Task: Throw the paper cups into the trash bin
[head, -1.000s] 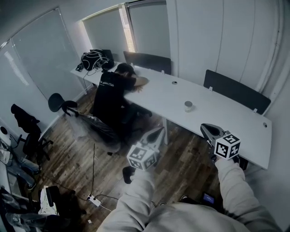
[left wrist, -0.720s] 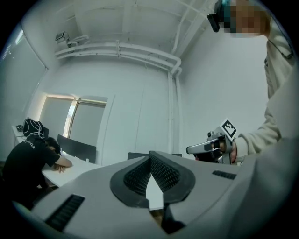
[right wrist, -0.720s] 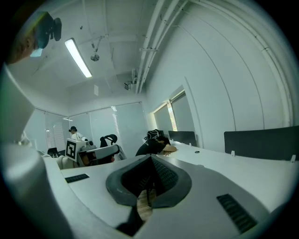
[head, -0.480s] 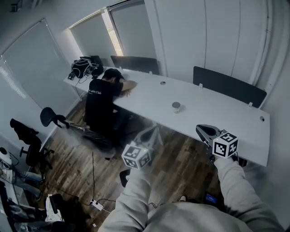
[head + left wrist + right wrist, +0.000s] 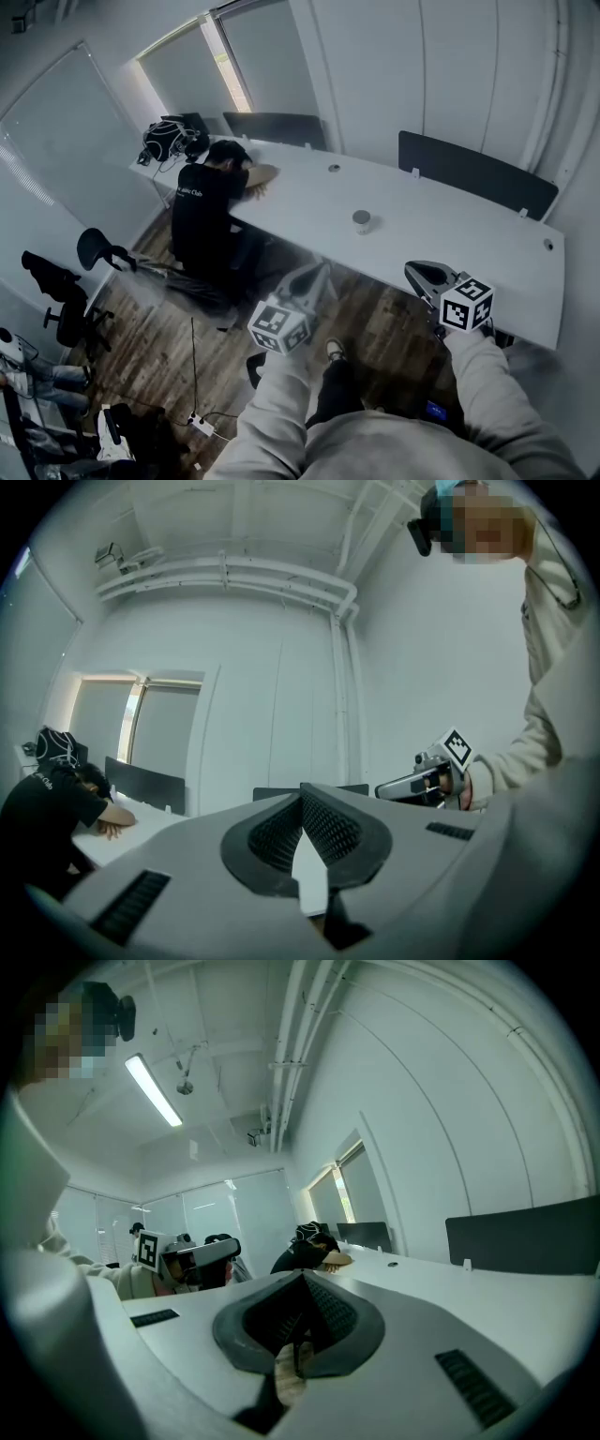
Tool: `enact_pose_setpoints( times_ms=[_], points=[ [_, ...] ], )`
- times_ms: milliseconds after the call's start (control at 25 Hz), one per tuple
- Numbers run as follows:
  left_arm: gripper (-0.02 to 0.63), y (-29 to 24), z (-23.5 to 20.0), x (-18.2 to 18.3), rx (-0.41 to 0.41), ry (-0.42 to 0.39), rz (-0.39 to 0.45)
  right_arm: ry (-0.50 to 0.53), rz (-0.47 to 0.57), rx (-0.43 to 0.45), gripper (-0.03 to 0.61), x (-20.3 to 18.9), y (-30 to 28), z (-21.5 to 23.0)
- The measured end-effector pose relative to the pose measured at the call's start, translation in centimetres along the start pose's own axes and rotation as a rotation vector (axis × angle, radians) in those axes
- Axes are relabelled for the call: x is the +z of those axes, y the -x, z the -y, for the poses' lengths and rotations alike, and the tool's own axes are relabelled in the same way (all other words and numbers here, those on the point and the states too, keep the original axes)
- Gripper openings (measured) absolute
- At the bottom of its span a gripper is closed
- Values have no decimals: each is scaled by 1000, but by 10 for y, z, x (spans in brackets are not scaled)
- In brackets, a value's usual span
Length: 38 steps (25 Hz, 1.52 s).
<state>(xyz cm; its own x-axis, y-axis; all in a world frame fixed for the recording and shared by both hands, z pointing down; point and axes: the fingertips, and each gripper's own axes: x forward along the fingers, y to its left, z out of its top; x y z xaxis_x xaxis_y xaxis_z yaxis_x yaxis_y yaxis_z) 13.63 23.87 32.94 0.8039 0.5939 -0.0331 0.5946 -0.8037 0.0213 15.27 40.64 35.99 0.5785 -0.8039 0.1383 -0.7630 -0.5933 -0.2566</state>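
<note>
One paper cup (image 5: 362,221) stands upright near the middle of the long white table (image 5: 450,244). My left gripper (image 5: 317,276) hovers over the wood floor just short of the table's near edge, to the cup's near left. Its jaws meet at the tips (image 5: 302,794) with nothing between them. My right gripper (image 5: 420,271) is held level at the near edge, to the cup's near right, and its jaws (image 5: 301,1283) are also shut and empty. Each gripper view shows the other gripper alongside. No trash bin is in view.
A person in a dark shirt (image 5: 206,202) slumps over the table's left end. Dark chairs (image 5: 469,169) stand behind the table and a bag (image 5: 169,139) lies on its far corner. An office chair (image 5: 103,251) and a power strip (image 5: 197,424) sit on the floor at left.
Both grippers have come closer to the table's near edge. The holder's leg and shoe now show in the head view under the arms. The cup has not moved on the table.
</note>
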Motion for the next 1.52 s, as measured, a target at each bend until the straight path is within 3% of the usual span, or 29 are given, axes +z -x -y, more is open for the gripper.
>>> enact_pose_setpoints(
  times_ms=[320, 640, 1040, 1280, 1520],
  points=[
    [-11, -67, -52, -5, -45, -26, 43, 18, -20, -39, 11, 0, -43, 58],
    [-11, -146, -153, -9, -66, 5, 27, 3, -22, -62, 11, 39, -138, 119],
    [-11, -253, -284, -22, -206, 15, -20, -50, -10, -198, 11, 65, -253, 209],
    [-11, -304, -305, -46, -239, 43, -51, -48, -53, -234, 11, 66, -274, 257],
    [-11, -322, -322, -57, -176, 66, -84, -27, -79, -203, 11, 77, -297, 288]
  ],
)
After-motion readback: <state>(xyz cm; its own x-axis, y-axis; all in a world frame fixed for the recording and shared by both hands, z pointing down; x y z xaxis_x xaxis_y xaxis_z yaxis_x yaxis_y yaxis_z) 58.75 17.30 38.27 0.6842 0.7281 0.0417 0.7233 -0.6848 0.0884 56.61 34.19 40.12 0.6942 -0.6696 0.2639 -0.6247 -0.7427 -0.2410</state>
